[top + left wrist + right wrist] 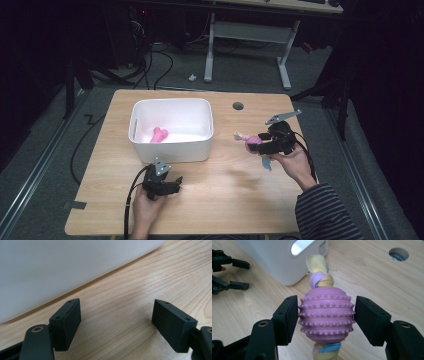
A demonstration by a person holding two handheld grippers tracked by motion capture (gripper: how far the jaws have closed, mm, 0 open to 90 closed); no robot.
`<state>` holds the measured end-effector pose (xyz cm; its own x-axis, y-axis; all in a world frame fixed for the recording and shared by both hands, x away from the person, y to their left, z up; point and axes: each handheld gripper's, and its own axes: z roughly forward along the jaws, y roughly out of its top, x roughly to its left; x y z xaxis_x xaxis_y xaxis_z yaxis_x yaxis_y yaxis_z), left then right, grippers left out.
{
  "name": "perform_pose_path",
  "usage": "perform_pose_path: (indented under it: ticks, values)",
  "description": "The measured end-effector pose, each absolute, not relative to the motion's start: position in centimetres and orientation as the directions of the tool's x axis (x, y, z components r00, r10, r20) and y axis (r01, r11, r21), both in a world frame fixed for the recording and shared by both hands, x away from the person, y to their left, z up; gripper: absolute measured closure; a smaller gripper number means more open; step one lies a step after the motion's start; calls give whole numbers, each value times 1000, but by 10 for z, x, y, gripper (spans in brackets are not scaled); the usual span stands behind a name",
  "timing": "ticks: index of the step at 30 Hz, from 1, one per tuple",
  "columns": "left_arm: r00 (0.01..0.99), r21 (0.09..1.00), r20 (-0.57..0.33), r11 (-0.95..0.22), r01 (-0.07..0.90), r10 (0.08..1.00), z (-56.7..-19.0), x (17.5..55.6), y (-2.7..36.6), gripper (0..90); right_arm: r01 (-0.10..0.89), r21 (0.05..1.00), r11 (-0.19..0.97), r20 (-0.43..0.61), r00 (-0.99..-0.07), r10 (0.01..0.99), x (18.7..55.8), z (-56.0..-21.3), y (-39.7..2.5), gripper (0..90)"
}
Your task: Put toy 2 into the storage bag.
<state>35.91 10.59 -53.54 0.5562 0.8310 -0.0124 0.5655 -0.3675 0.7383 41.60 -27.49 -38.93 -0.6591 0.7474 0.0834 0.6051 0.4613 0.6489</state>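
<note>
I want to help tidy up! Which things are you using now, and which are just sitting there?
In use:
right gripper, shut on the purple ball toy
white bin
pink toy already in the bin

Just sitting there:
left gripper, open, holding nothing
round hole in the table

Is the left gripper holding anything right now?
No, the left gripper has its jaws spread apart over bare table.

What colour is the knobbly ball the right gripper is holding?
Pink-purple ball, studded in rows; clearest in the right gripper view.
</note>
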Motion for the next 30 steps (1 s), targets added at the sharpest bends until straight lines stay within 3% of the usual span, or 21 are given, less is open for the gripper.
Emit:
perform_pose_path:
  ticks: [30]
  values:
    - [557,738,-12,-368,565,831,-535,359,106,237,492,681,542,31,-759,651,435,-330,-217,369]
